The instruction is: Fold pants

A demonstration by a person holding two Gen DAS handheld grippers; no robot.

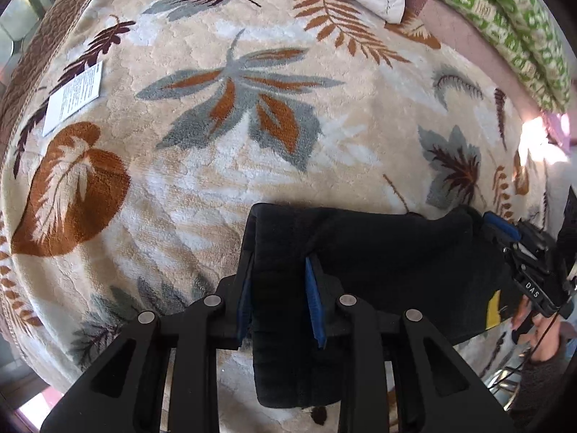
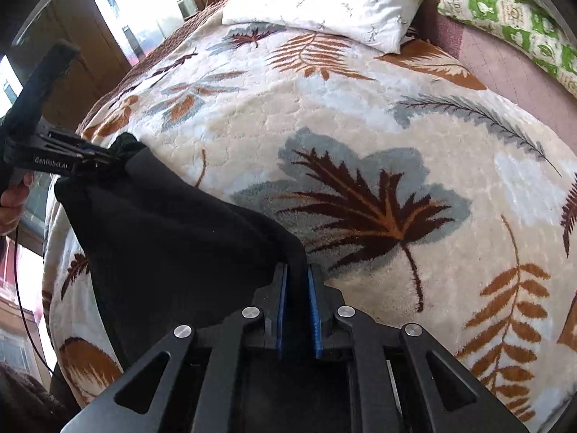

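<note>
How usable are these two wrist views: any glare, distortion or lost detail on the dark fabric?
Left wrist view: strong fisheye bending, a blown-out sun patch at the right edge, and the black pants read as near-featureless. Right wrist view: overexposed window at top left, pants again without fold detail, blanket pattern sharp.

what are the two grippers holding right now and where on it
Both hold the black pants above the leaf-print blanket: the left gripper pinches one bunched end, the right gripper the other.

The right gripper [image 1: 499, 232] carries white letters "DAS" on its black body. The left gripper [image 2: 108, 158] has "GenRobot.AI" printed along its side. A white printed card [image 1: 74, 97] lies on the blanket [image 1: 324, 137]; its text is too small to read.
</note>
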